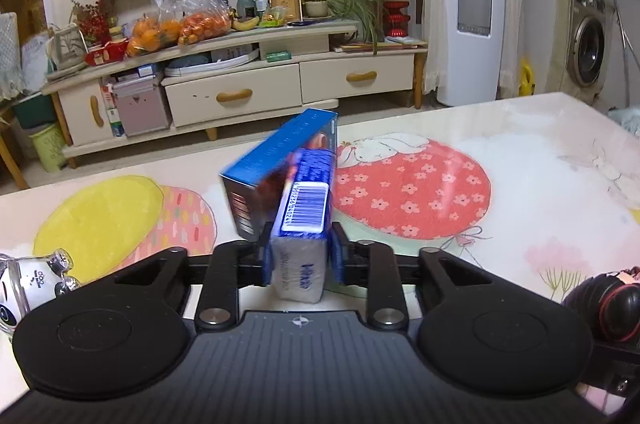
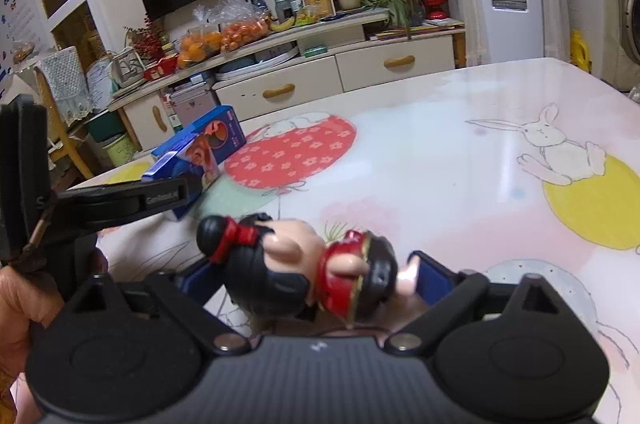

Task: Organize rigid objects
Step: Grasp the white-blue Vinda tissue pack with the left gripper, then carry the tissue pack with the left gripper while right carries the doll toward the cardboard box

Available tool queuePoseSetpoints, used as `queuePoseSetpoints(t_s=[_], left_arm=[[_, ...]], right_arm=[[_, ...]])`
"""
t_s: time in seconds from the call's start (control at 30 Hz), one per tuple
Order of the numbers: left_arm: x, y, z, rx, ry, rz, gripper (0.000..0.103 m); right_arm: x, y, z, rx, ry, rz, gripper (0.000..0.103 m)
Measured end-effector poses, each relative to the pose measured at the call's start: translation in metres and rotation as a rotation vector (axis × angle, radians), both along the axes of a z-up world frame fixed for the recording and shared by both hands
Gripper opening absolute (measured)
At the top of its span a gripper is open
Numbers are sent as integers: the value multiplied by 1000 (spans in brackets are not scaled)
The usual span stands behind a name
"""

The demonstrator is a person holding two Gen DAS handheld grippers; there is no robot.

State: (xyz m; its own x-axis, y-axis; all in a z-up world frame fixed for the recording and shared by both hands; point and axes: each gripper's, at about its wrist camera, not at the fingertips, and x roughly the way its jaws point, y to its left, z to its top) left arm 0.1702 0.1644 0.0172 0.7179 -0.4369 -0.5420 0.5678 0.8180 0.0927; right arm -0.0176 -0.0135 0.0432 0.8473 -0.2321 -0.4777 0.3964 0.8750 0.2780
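Left gripper (image 1: 298, 256) clamped on narrow blue-and-white box (image 1: 304, 220), pads pressed to both long sides, barcode face upward, white end toward camera; box tilted, far end leaning against larger blue box (image 1: 276, 160) just behind and to left; larger box resting on edge on table (image 1: 520, 160), near table's far border; red flowered balloon print (image 1: 408, 192) on tablecloth immediately right of both boxes; yellow circle print (image 1: 100, 216) to left; small white-and-silver toy (image 1: 28, 280) at left edge of left wrist view, beside gripper body.

Right gripper (image 2: 304, 276) wide apart around doll figurine (image 2: 304, 268); figurine lying on its side between blue pads, black hair bun with red band toward left, red garment toward right; right pad touching or nearly touching figurine's pale end, left pad partly hidden behind hair, so actual squeeze cannot be told; same figurine's dark head visible at lower right of left wrist view; hand (image 2: 24, 308) at left edge of right wrist view, gripping left tool's handle; both boxes seen beyond, well apart from figurine; cabinet (image 1: 240, 80) with bagged oranges (image 1: 180, 28) across room.
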Motion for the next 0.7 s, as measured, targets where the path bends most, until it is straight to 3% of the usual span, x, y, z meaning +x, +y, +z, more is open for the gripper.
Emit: queuePoseSetpoints(t_s=[0.17,0.7], left_arm=[[-14,3,1,26,-14,18,27],[-68,66,18,81,-18,71,27]], right_arm=[[0,4,0,-32,2,9,95],[2,26,1,-90,-19,41,95]])
